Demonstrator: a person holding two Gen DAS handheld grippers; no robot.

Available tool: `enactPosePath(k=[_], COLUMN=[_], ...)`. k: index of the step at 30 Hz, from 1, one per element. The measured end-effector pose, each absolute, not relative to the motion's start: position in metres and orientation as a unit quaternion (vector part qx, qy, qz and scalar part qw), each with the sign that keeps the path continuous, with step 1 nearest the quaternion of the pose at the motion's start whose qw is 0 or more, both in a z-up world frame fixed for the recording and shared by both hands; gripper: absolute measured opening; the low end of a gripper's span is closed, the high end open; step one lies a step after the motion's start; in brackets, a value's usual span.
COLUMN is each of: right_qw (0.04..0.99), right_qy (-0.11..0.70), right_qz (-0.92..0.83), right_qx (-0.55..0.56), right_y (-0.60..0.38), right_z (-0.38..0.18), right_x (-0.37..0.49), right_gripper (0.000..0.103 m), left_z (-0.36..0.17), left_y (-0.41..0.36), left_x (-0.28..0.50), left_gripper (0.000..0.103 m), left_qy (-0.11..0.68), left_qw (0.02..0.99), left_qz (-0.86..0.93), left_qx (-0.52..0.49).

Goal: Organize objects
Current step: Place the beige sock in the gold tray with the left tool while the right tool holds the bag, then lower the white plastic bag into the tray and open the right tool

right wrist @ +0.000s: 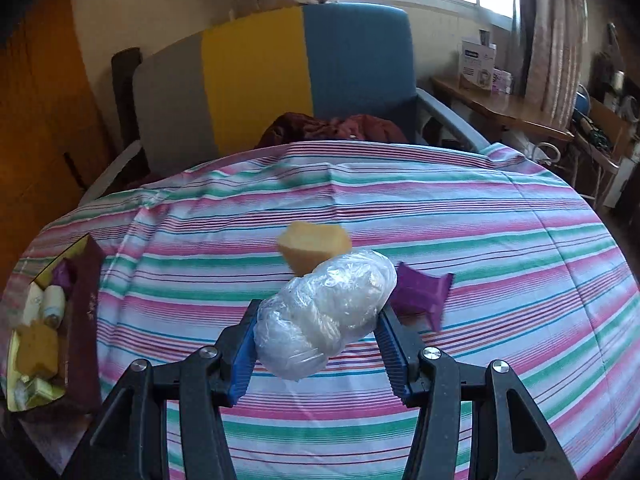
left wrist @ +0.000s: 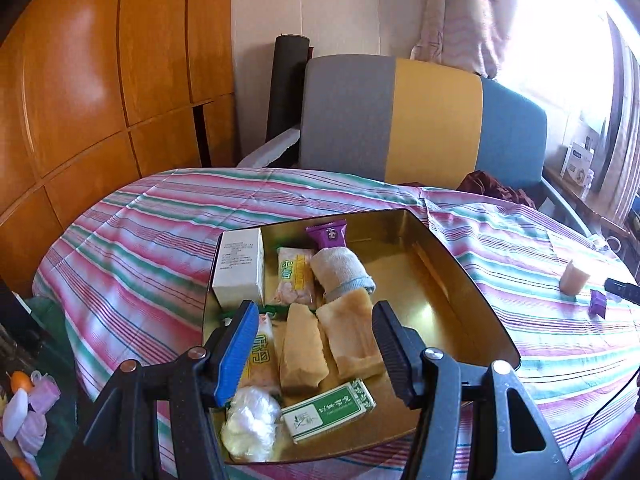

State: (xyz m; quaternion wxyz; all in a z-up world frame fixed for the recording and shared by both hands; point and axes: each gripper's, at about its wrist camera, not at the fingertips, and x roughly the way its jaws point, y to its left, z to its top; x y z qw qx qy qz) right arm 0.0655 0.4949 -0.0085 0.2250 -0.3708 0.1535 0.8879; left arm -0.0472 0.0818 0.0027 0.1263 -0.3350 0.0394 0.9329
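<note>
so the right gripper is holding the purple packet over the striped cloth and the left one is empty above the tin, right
Not quite. The right gripper holds the clear plastic-wrapped bundle; the purple packet lies on the striped cloth beyond it, as the right wrist view shows. The left gripper is indeed empty above the tin.

Two wrist views over striped tablecloth (right wrist: 440,216)
</note>
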Motion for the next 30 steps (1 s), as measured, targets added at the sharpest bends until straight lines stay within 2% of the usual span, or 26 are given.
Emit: enactPosePath(k=[15,25,30], right_qw=[-0.031,-0.066,-0.067], right_qy=[0.061,-0.012,0.007], right_qz=[0.919,0.874,0.870], right_qx=[-0.389,-0.482,-0.489], right_y=[0.295,0.231,0.230], right_z=[0.008,-0.054,-0.067], right_x=[-0.022,-0.063,-0.065], right_gripper=[0.057,0.059,0.075], left_z=[-0.013,-0.023,-0.023], left_y=[0.059,0.044,0.044], left_x=[-0.048,-0.052,-0.053], left_gripper=[0.060,0.063,0.065], left_qy=[0.023,0.009,0.011], left_qw=[0.115,0.106,0.105], left_qz=[0.929,0.925,0.926], left_qx=[-0.352,-0.364,-0.363])
